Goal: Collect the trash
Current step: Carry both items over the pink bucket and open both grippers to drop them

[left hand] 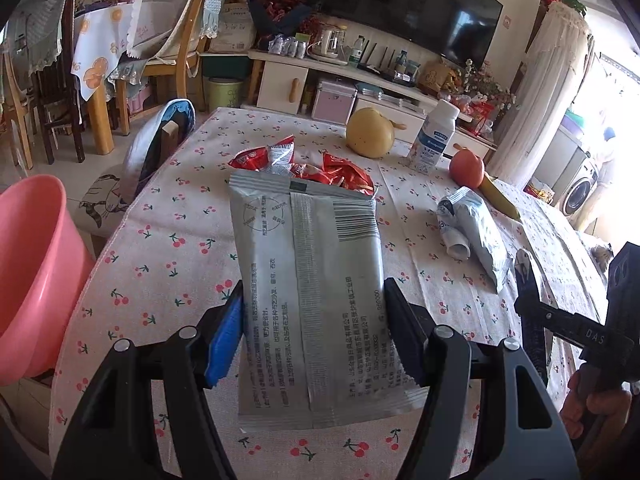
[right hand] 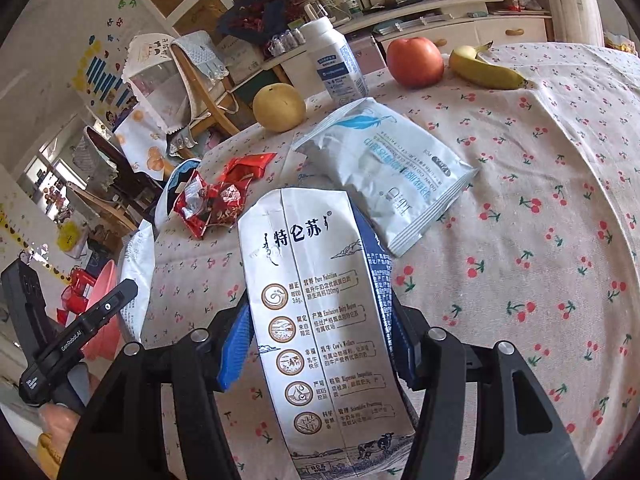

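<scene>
My left gripper (left hand: 312, 288) is shut on a grey foil packet (left hand: 304, 272), which stands up between the pads above the cherry-print tablecloth (left hand: 168, 248). My right gripper (right hand: 320, 300) is shut on a white and blue milk carton (right hand: 320, 320), flattened, with its printed side facing the camera. Red snack wrappers (left hand: 332, 168) (right hand: 216, 200) lie crumpled near the table's middle. A white and blue pouch (right hand: 392, 168) (left hand: 476, 232) lies flat beside them. In the right wrist view the left gripper (right hand: 120, 300) shows at the left edge with its packet (right hand: 134, 276).
A pink basin (left hand: 32, 272) (right hand: 102, 320) sits off the table's left side. At the far edge stand a pear (right hand: 279, 107), a white bottle (right hand: 336, 64), an apple (right hand: 415, 62) and a banana (right hand: 486, 70). Chairs and a TV cabinet lie beyond.
</scene>
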Demonstrator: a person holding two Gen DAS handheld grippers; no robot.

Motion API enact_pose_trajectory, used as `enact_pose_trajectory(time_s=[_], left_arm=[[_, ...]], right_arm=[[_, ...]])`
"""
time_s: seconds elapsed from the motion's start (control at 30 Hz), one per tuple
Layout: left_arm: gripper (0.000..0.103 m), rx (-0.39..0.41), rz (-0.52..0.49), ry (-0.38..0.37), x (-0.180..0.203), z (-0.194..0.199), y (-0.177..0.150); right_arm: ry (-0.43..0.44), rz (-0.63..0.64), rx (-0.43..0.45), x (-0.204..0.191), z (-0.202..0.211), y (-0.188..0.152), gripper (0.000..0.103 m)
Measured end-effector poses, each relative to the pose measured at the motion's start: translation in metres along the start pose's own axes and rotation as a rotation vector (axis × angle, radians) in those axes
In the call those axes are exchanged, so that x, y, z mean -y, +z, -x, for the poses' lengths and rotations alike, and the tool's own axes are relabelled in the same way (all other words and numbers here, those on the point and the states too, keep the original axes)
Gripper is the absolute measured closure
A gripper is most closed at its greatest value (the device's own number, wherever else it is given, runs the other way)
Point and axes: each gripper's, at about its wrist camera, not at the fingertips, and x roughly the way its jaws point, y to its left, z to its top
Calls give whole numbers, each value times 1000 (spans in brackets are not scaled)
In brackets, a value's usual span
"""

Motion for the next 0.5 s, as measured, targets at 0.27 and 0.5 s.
enact_pose_trajectory(time_s=[0.27, 0.5], left_arm=[[36, 43, 52, 18, -24, 15, 10], [36, 103, 109, 52, -51, 34, 21]], right_arm=[[37, -10, -49, -37, -17, -6, 44], [113, 49, -66, -98, -33, -2, 44]])
